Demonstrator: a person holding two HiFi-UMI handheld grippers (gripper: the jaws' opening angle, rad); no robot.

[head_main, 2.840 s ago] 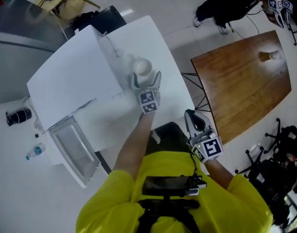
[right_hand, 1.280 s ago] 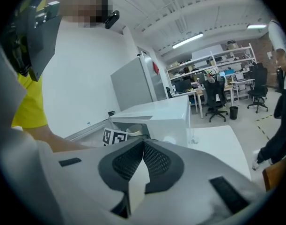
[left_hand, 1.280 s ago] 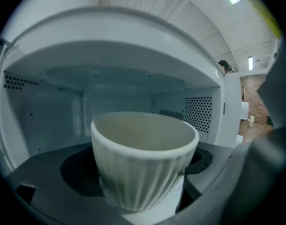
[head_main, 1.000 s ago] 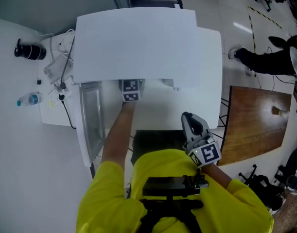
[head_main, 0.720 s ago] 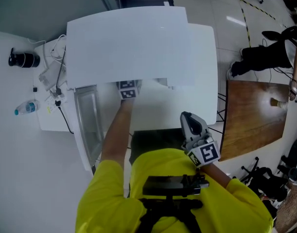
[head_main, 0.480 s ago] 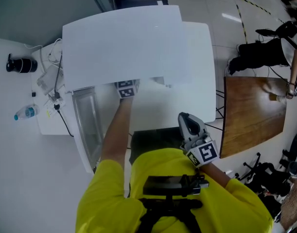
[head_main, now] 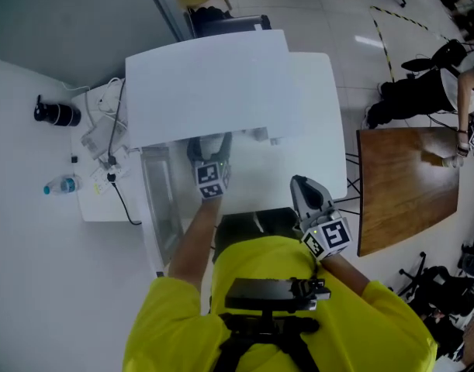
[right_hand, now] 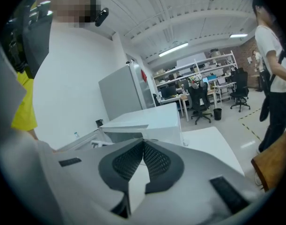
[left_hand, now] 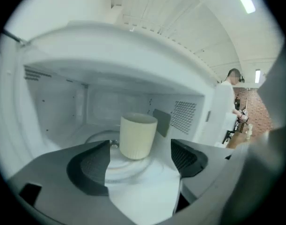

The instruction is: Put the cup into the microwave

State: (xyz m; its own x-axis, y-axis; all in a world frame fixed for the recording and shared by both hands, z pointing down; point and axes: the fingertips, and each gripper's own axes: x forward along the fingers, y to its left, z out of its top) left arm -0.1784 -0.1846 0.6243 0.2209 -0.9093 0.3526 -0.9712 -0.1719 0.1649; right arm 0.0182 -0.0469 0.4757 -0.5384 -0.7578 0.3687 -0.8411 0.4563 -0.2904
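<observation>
- Drawn back from the microwave point(head_main: 213, 84) mouth since a second ago, the left gripper point(head_main: 209, 147) shows more of its body in the head view.
- Its jaws stand wide and are closing, with nothing in their grip. The cup point(left_hand: 138, 136) stands upright on the turntable point(left_hand: 133, 164) inside, ahead of the pads and clear of both.
- The left forearm reaches forward beside the open door point(head_main: 160, 208).
- The right gripper point(head_main: 302, 184) is held near the torso, jaws together and empty.
</observation>
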